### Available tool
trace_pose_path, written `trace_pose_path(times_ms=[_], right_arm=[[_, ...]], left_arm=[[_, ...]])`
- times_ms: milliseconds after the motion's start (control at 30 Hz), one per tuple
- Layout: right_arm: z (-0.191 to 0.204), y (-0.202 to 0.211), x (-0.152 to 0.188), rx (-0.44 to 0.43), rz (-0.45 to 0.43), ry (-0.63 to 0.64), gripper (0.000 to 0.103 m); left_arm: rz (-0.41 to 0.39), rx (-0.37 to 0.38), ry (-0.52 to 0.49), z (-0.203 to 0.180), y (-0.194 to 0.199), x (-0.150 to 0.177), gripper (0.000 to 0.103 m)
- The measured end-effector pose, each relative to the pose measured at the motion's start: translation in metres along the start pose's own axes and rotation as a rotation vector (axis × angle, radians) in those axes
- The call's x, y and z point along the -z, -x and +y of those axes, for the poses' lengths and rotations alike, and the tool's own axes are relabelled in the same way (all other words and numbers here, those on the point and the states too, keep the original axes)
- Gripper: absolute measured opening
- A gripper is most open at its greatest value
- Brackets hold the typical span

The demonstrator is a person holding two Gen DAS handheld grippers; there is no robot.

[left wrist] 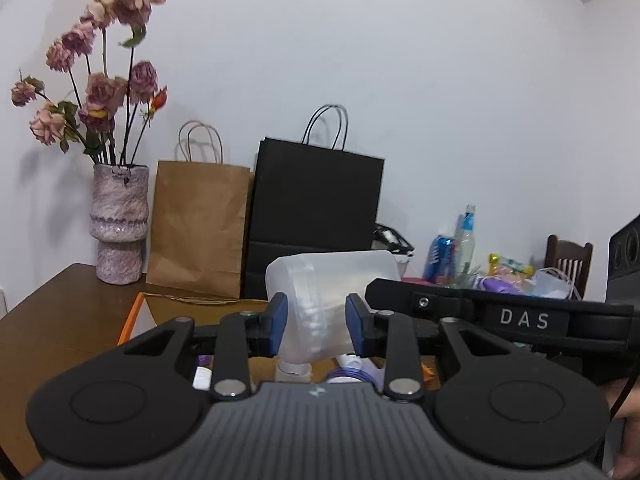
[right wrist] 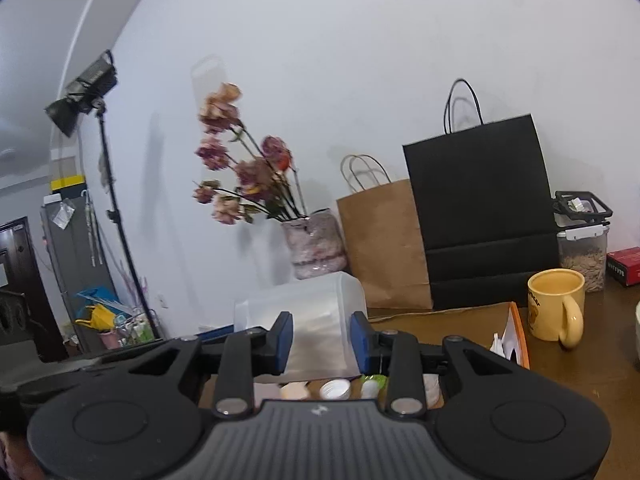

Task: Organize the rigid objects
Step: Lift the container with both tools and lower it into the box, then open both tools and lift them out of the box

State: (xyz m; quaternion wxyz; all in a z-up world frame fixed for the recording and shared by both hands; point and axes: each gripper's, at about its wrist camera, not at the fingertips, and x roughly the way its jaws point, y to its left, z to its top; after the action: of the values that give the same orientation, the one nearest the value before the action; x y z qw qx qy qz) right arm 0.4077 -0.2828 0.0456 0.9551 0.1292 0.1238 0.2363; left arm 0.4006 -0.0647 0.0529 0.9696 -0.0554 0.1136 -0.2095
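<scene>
Above brown counter: both pads clamped on translucent plastic box, left hand-held gripper, right hand-held gripper; keeping level, moving together.

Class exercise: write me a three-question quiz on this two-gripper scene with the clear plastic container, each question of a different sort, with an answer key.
1. True or false: both grippers grip the clear plastic container.
2. Which bag stands next to the flower vase? A black, B brown, C neither.
3. Fill in: the mug is coloured ____.

Key: 1 true: left gripper and right gripper both clamp it. 2 B, the brown bag. 3 yellow.
</scene>
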Motion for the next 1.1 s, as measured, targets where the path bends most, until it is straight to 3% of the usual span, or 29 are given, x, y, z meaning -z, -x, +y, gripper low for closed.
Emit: trace_pose_path(times_ms=[133,333,433,667,767,867,1100], right_arm=[[-0.02,-0.032,0.002,0.005,0.082,-0.047,0.032],[-0.06,-0.09,0.009,0.051,0.321,-0.201,0.032],[-0.074,-0.109,0.013,0.058,0.412,-0.259,0.032],[-0.092,-0.131,0.034,0.078,0.575,-0.375,0.031],[-0.092,-0.137,0.041,0.123,0.576,-0.35,0.03],[-0.093,-0.14,0.043,0.128,0.574,-0.362,0.031],[-0.094,-0.14,0.038,0.129,0.587,-0.365,0.033]], left_arm=[[0.084,0.002,0.037,0.017,-0.031,0.005,0.031],[0.411,0.037,0.172,0.056,-0.105,0.009,0.031],[0.524,0.042,0.216,0.068,-0.127,0.013,0.031],[0.644,0.007,0.234,0.078,-0.148,0.015,0.031],[0.73,0.026,0.286,0.079,-0.165,0.026,0.041],[0.731,0.032,0.345,0.086,-0.167,0.03,0.043],[0.735,-0.016,0.32,0.079,-0.166,0.024,0.044]])
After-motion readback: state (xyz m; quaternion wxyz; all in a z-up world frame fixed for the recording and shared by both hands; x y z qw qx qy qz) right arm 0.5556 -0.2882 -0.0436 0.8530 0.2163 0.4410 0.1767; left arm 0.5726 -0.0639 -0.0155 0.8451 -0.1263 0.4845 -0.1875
